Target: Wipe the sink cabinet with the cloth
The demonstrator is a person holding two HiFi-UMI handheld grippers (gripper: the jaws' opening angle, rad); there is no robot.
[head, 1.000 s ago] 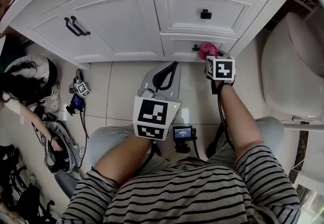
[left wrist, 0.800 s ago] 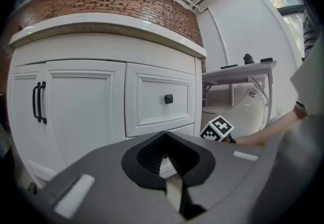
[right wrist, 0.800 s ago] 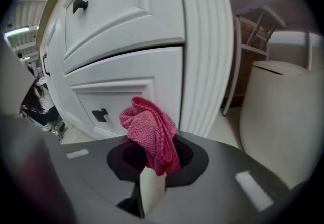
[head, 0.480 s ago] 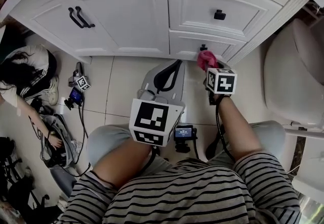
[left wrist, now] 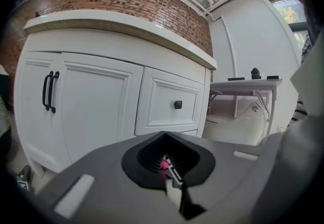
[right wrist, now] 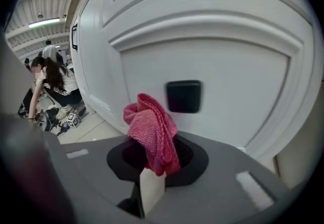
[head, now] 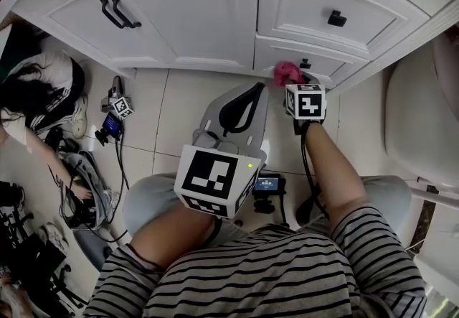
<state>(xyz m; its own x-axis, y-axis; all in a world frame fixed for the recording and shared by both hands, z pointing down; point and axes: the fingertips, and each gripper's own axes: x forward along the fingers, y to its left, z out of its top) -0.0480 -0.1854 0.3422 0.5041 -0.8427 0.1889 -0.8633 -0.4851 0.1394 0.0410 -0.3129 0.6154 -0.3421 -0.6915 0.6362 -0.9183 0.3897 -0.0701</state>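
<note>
The white sink cabinet [head: 186,22] fills the top of the head view. My right gripper [head: 292,84] is shut on a bunched pink cloth [head: 287,72]. It holds the cloth against the lower drawer front, just left of the black knob [head: 306,64]. In the right gripper view the cloth [right wrist: 152,134] sticks up from the shut jaws [right wrist: 154,143], beside that knob [right wrist: 183,96]. My left gripper [head: 246,92] hangs low over the floor tiles, away from the cabinet [left wrist: 91,106], with nothing held. Its jaws [left wrist: 164,134] look closed.
A toilet [head: 423,115] stands close on the right. At left a person [head: 43,94] crouches on the floor among bags and cables, near a spare marker cube [head: 119,107]. A small screen device [head: 267,184] lies between my knees. Black door handles [head: 118,13] and the upper drawer knob [head: 336,19] stick out.
The right gripper has carried the cloth leftwards along the lower drawer, from right of the knob to left of it. The left gripper has drifted slightly down and left.
</note>
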